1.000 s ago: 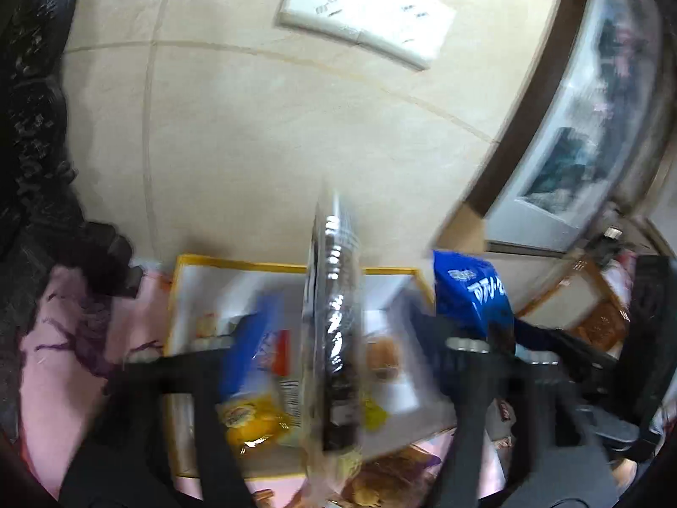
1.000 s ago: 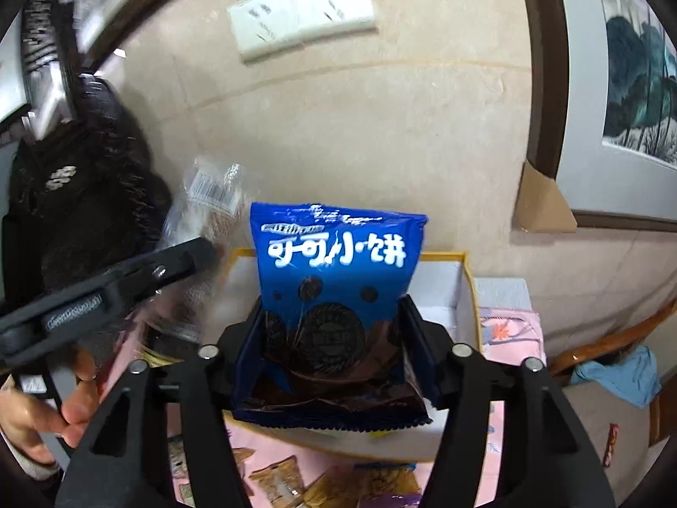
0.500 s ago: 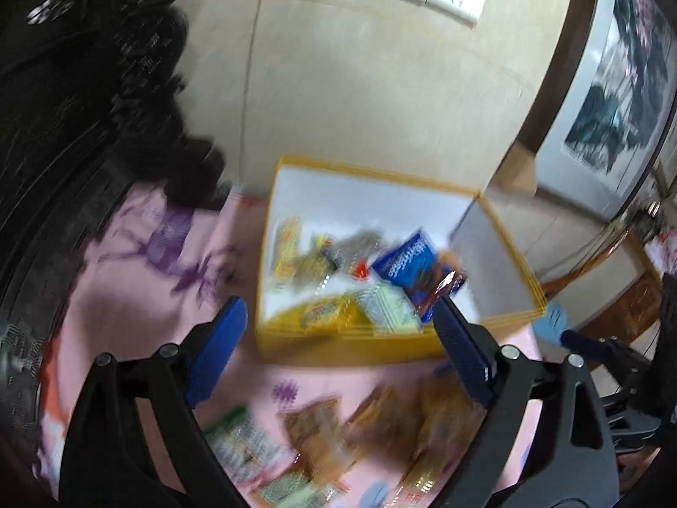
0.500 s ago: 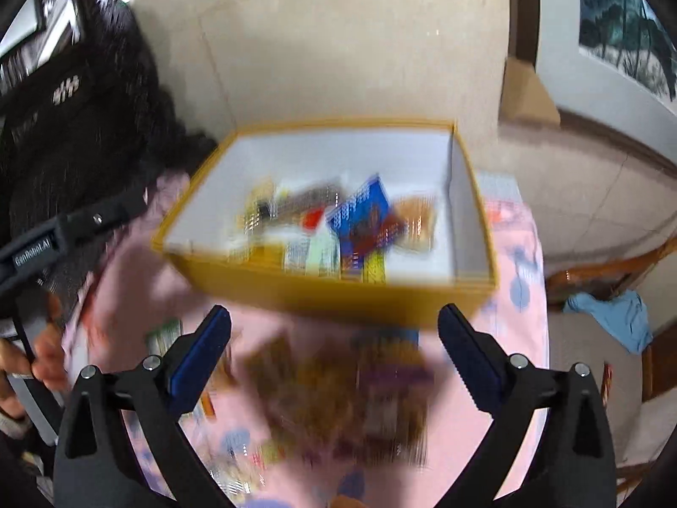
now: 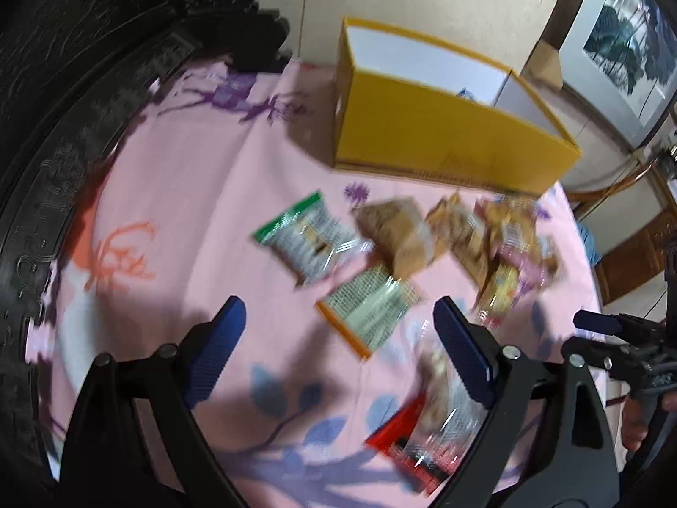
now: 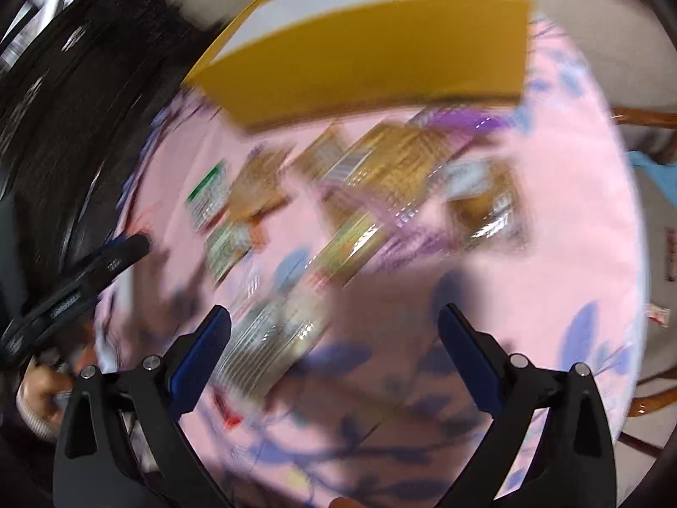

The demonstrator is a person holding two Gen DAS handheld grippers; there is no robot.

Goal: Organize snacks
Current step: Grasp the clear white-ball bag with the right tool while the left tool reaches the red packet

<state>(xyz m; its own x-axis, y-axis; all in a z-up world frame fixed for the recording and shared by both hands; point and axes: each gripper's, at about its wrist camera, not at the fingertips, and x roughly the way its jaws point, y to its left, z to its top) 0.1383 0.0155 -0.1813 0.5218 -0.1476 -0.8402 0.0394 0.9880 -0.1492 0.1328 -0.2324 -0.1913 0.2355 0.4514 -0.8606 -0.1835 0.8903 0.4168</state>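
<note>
A yellow cardboard box point(image 5: 444, 135) stands at the far side of the pink tablecloth; it also shows in the right wrist view point(image 6: 381, 51). Several snack packets lie in front of it: a green-edged one point(image 5: 306, 241), a brown one point(image 5: 397, 235), an orange-edged one point(image 5: 368, 309) and a red-edged one point(image 5: 423, 436). My left gripper point(image 5: 338, 330) is open and empty above the cloth near the orange-edged packet. My right gripper point(image 6: 334, 338) is open and empty above a blurred clear packet point(image 6: 271, 343).
A dark carved wooden chair back point(image 5: 63, 106) runs along the left. The right gripper point(image 5: 609, 338) shows at the left wrist view's right edge. A wooden chair point(image 6: 643, 127) and framed picture point(image 5: 626, 34) are at the right.
Both grippers let go of their snacks into the box, then pulled back and down toward the packets on the cloth. Both now stand open and empty.
</note>
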